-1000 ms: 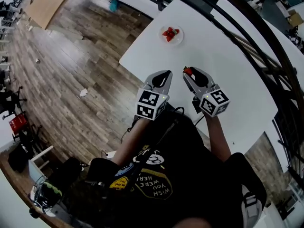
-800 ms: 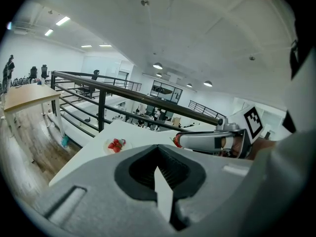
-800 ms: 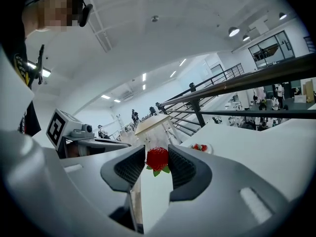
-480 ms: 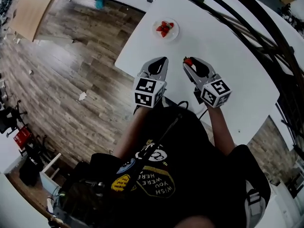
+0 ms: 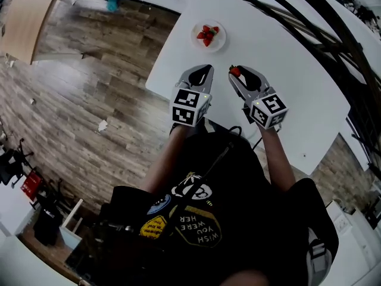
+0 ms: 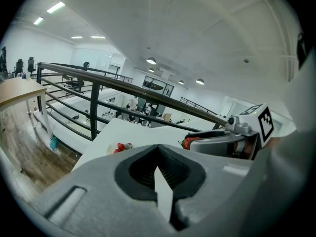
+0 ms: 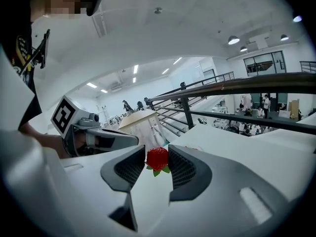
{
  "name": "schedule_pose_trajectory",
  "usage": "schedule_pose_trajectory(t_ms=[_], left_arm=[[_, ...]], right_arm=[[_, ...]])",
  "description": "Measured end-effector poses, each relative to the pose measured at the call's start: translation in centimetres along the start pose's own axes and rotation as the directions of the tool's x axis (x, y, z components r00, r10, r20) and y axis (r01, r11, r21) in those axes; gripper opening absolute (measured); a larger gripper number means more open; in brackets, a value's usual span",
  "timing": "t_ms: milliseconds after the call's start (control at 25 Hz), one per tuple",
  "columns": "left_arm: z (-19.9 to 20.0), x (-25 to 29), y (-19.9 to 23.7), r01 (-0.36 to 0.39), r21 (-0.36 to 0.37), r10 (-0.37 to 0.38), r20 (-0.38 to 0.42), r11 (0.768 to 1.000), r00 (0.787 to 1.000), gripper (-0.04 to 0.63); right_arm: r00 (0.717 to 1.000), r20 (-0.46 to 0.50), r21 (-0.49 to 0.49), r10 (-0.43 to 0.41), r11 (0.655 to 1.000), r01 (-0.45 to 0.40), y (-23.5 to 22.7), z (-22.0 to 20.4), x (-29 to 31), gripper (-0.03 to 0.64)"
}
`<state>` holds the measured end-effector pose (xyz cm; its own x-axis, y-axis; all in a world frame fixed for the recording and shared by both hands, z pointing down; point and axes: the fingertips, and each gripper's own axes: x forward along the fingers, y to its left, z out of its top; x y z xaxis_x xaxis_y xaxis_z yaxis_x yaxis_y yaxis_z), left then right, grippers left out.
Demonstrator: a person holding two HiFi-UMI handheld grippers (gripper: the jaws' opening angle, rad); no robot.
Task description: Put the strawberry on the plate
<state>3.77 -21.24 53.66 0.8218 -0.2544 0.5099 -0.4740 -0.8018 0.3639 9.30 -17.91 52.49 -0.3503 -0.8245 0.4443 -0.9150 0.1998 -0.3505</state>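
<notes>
A strawberry is held clamped between the narrowly parted jaws of the right gripper, at frame centre. The left gripper is closed and empty. The plate is seen at upper centre, well apart.

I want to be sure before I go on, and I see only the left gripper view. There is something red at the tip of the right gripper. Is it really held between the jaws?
Observer: Yes. In the right gripper view, the right gripper has its jaws closed on the strawberry, with green leaves showing under it.
Operator: Where is the plate from that gripper?
Observer: In the head view, the plate lies ahead of it and to its left, near the far left corner of the table.
Operator: Is there room on it?
Observer: A few strawberries lie near its middle, with bare white plate around them.
</notes>
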Motion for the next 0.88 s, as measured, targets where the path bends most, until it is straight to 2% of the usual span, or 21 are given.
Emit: schedule_pose_trajectory(t_ms=[200,400,640,880], left_arm=[[-0.9,0.6,0.7,0.056,0.048,-0.054,-0.047,0.997,0.997,0.0],[-1.1,1.7,0.9,0.08,0.052,-0.077,-0.067,0.995,0.995,0.0],[-1.9,3.4,2.8,0.054,-0.032,-0.056,-0.071,0.998,0.996,0.0],[-1.7,4.9,3.8,0.026,-0.012,-0.027,-0.071,1.0,0.997,0.0]], right_arm=[[0.999,-0.018,-0.016,-0.047,0.999,0.047,0.1,-0.3,2.2,0.144],[0.998,-0.036,-0.02,-0.061,0.998,0.06,-0.3,-0.9,3.3,0.144],[0.995,-0.081,-0.05,-0.056,0.997,0.052,-2.4,-2.3,5.6,0.144],[0.994,-0.107,-0.059,-0.033,0.998,0.026,-4.0,-2.7,7.1,0.144]])
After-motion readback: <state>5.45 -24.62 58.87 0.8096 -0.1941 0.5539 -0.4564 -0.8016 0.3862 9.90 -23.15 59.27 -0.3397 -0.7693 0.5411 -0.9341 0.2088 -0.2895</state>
